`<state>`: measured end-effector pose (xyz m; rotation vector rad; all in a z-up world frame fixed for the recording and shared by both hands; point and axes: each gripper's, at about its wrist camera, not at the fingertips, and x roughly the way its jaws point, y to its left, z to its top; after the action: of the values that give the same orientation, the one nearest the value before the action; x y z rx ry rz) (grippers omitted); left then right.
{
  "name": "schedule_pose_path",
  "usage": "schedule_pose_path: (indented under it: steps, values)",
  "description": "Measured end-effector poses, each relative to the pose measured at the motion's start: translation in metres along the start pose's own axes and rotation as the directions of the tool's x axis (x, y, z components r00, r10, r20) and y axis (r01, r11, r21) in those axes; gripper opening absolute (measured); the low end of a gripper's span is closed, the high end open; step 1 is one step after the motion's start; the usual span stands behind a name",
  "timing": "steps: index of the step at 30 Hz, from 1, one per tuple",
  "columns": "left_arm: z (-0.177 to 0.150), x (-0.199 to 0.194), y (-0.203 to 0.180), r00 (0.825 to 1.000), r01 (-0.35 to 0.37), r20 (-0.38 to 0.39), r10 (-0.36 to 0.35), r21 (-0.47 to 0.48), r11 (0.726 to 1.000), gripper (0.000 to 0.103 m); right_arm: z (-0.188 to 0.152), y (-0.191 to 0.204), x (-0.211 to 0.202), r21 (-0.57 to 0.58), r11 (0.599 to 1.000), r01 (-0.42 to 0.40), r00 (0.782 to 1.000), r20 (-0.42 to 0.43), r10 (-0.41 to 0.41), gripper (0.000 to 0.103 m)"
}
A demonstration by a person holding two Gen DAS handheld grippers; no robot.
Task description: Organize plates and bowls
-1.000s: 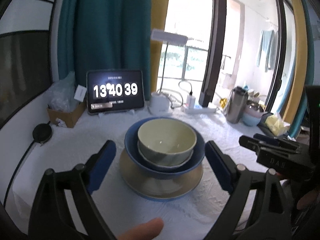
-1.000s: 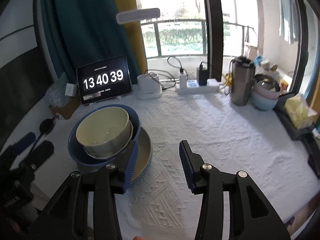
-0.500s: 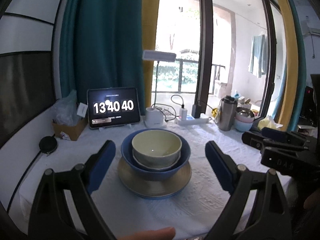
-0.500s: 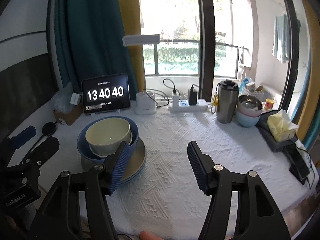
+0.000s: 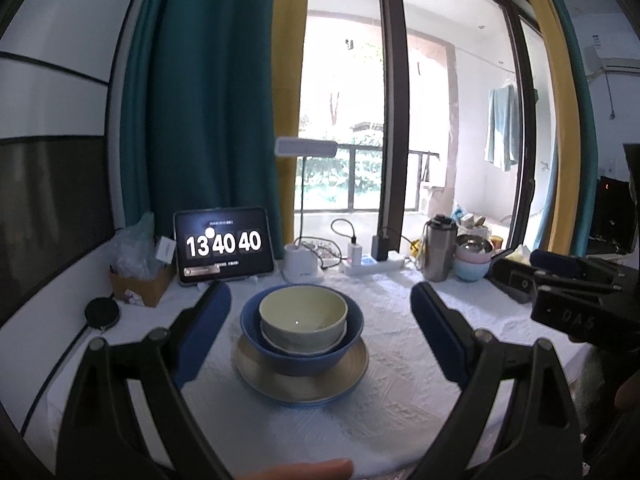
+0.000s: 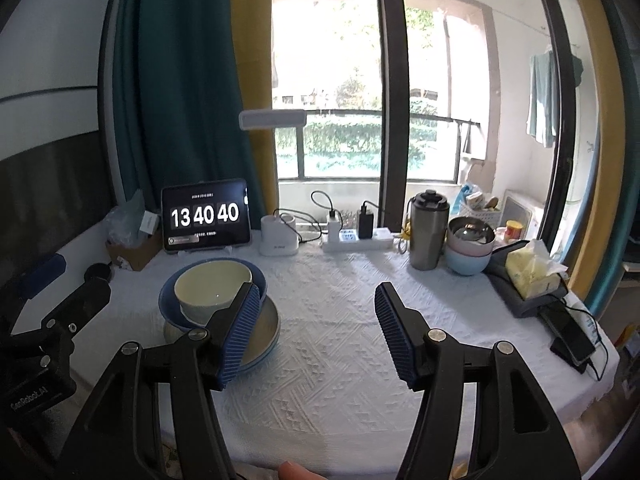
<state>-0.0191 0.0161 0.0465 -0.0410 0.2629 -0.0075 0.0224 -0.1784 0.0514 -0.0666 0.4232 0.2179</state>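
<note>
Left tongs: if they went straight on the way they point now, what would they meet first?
Probably the cream bowl nested in the blue bowl on the plate; the stack sits centred between the open left tongs, though depth is uncertain.

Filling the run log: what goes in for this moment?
stack: bowl in blue bowl on plate | left gripper open | right gripper open, empty

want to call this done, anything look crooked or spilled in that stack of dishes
Nothing stands out. The cream bowl sits upright inside the blue bowl, which rests centred on the plate; nothing is spilled on the white cloth.
</note>
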Motion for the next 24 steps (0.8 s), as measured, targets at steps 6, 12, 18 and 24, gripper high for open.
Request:
schedule_pose_path:
  steps: [6,12,18,24]
  values:
    - [0.006,-0.01,-0.001,1.0,0.003,0.024,-0.003,0.002,1.0,0.092,0.003,-0.001,-0.014,0.002,1.0,0.008,1.0,0.029,-0.008,0.064]
    - [0.01,-0.015,-0.005,0.999,0.014,0.038,-0.014,0.013,1.0,0.092,0.004,-0.003,-0.02,0.008,1.0,0.012,0.999,0.042,-0.012,0.064]
    - [0.011,-0.016,-0.004,0.999,0.016,0.037,-0.016,0.009,1.0,0.092,0.004,-0.004,-0.021,0.009,1.0,0.015,0.999,0.046,-0.016,0.064]
    - [0.01,-0.015,-0.005,0.999,0.014,0.031,-0.014,0.007,1.0,0.092,0.003,-0.006,-0.021,0.01,1.0,0.013,0.999,0.043,-0.013,0.064]
